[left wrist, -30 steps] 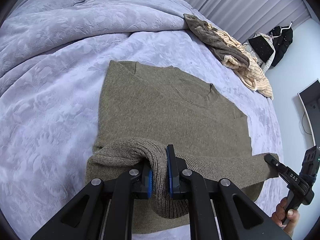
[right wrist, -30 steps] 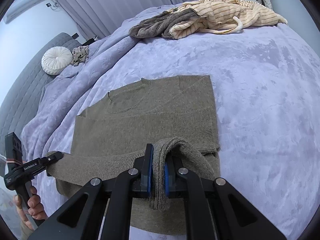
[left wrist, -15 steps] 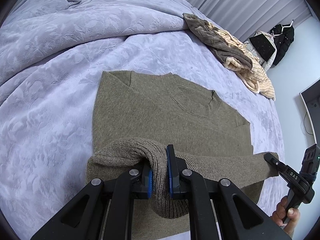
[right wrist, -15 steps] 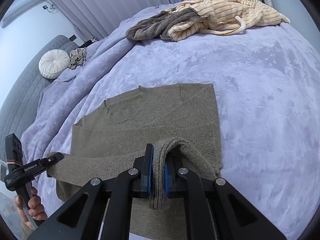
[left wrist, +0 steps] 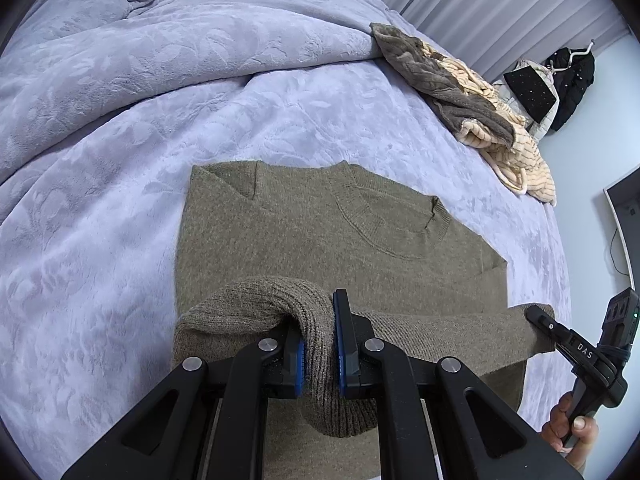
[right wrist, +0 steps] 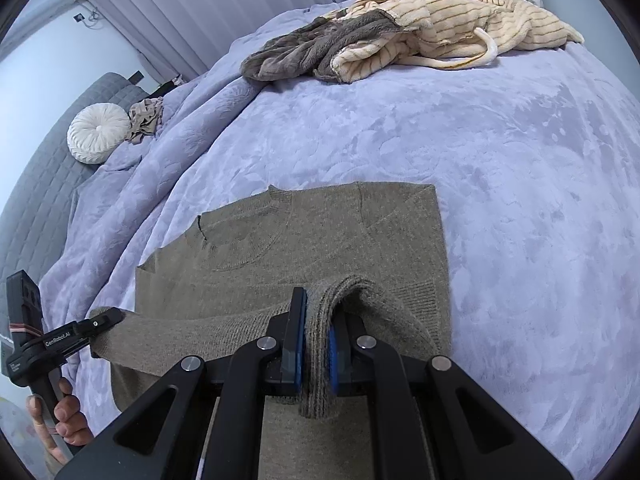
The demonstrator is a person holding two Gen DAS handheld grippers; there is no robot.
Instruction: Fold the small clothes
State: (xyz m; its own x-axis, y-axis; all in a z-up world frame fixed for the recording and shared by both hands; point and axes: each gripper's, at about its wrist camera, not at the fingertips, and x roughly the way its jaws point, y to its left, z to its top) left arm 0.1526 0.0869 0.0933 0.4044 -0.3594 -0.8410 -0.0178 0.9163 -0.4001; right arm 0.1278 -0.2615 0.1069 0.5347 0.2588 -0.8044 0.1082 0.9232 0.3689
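Note:
An olive-brown knit sweater (left wrist: pixel 320 236) lies flat on the lavender bed cover, neck away from me, sleeves folded in; it also shows in the right wrist view (right wrist: pixel 304 248). My left gripper (left wrist: pixel 320 344) is shut on the ribbed hem at the sweater's left corner and holds it lifted over the body. My right gripper (right wrist: pixel 316 344) is shut on the hem at the right corner, likewise lifted. The hem stretches between them. Each gripper appears in the other's view, the right (left wrist: pixel 536 316) and the left (right wrist: pixel 112 316).
A pile of grey and cream striped clothes (right wrist: pixel 400 40) lies at the far side of the bed. A round white cushion (right wrist: pixel 98 134) and a crumpled beige cloth (right wrist: pixel 146 118) sit near the grey headboard. The bunched duvet (left wrist: pixel 160 40) rises at the left.
Both grippers have carried the lifted hem forward over the sweater toward the neck. More of the lower body is covered by the fold.

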